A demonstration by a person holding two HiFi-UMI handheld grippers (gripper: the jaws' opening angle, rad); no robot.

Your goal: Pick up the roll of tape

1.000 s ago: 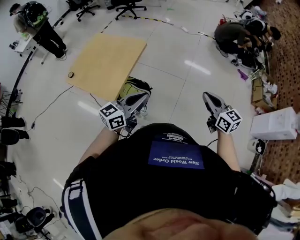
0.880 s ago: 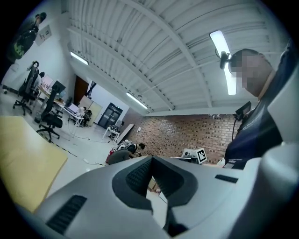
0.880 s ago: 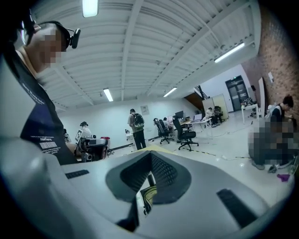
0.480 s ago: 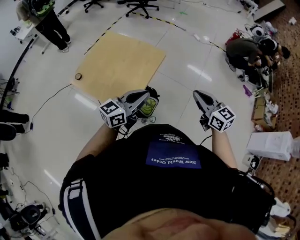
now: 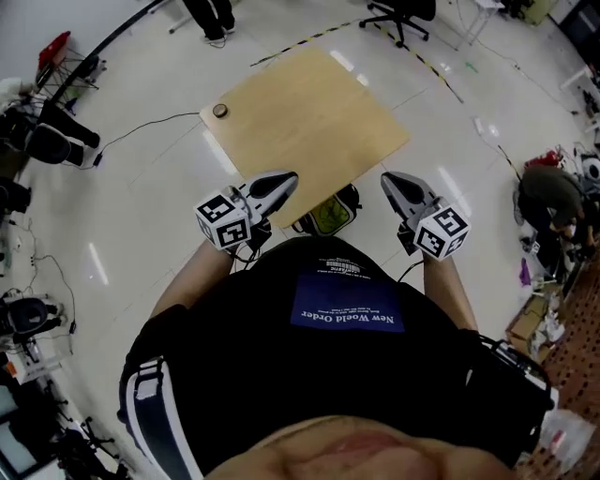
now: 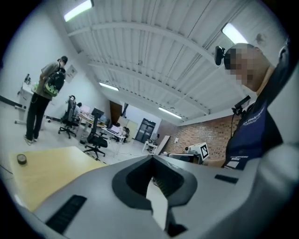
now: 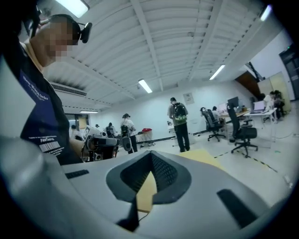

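**Two claws shut, one roll of tape on the board**

Head view: one tan board [image 5: 319,122] lies on the floor [image 5: 141,244]. One roll of tape [image 5: 220,111] sits at the board's left corner. Two claws hang at the board's near edge, the left claw [image 5: 284,179] and the right claw [image 5: 387,179]. Each is closed to a point and holds nothing, and both are well apart from the roll. Only this view shows one green-and-black bag [image 5: 328,212] at the board's near edge, between the claws. It also shows one office chair [image 5: 398,11] beyond the far corner.

Left gripper view: the left claw [image 6: 152,159] has its jaws pressed together with nothing between them. The roll of tape [image 6: 21,159] lies flat on the board [image 6: 51,175], close to its left edge. One person with a backpack [image 6: 44,95] stands beyond the board.

Right gripper view: the right claw [image 7: 152,153] is also shut and empty. A strip of the board [image 7: 205,156] shows past it. The person with a backpack [image 7: 179,122] stands behind the board. The roll shows only in the other two views.
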